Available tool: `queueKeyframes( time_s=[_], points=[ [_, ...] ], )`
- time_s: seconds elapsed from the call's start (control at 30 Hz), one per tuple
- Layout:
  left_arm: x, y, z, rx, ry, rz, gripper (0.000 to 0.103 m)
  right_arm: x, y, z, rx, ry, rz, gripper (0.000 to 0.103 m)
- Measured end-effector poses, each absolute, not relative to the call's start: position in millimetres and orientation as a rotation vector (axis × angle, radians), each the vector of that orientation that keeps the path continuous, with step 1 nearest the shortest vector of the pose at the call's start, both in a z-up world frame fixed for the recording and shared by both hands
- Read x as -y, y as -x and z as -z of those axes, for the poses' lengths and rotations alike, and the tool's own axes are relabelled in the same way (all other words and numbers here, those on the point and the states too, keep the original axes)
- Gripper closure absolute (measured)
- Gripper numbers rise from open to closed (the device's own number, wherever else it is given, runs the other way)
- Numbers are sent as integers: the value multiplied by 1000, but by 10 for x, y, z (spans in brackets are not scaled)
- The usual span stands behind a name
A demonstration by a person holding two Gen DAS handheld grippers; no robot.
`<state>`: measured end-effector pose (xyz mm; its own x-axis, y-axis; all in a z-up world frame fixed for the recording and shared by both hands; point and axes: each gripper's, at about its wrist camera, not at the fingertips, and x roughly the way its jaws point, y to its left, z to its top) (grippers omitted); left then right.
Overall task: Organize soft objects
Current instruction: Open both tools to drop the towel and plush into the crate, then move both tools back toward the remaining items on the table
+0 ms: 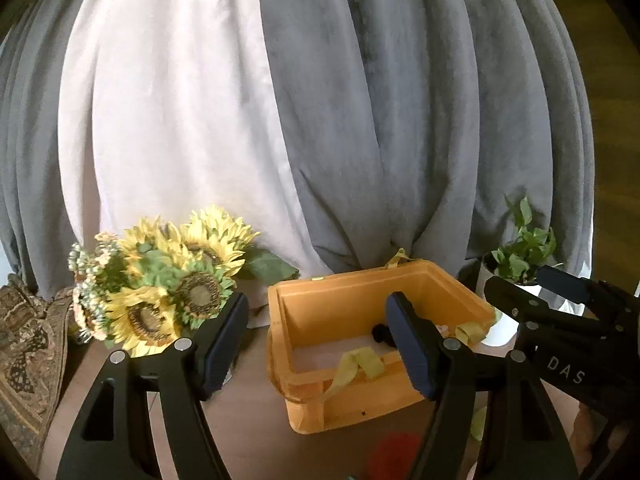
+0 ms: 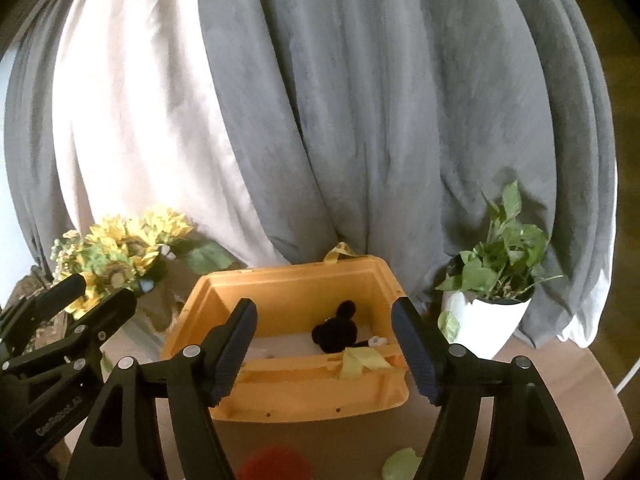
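Note:
An orange plastic box (image 1: 280,320) (image 2: 280,284) stands open on the wooden table (image 1: 248,432), with yellow fabric strips (image 1: 356,364) (image 2: 360,360) draped over its near rim. Inside lies a black plush toy (image 2: 336,330), which shows only partly in the left wrist view (image 1: 380,334). A blurred red soft object (image 1: 394,456) (image 2: 272,464) rests on the table in front of the box. My left gripper (image 1: 320,340) hovers open before the box, with nothing between its fingers. My right gripper (image 2: 326,350) is open and empty too, just to its right.
A sunflower bouquet (image 1: 168,288) (image 2: 120,252) stands left of the box. To its right is a leafy plant in a white pot (image 2: 488,320) (image 1: 516,256). Grey curtains (image 1: 400,120) and a white curtain (image 1: 160,120) hang close behind. Patterned fabric (image 1: 24,340) lies far left. A green leaf (image 2: 402,464) lies on the table.

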<state>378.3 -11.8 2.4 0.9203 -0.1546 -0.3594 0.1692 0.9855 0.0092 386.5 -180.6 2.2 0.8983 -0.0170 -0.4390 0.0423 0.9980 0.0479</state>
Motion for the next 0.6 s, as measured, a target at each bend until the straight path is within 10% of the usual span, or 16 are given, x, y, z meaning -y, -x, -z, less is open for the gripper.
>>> queueKeyframes(
  time_s=[0.6],
  points=[
    [-190, -3089, -10, -360, -88, 212, 27, 1594, -3026, -109, -422, -87, 137, 26]
  ],
)
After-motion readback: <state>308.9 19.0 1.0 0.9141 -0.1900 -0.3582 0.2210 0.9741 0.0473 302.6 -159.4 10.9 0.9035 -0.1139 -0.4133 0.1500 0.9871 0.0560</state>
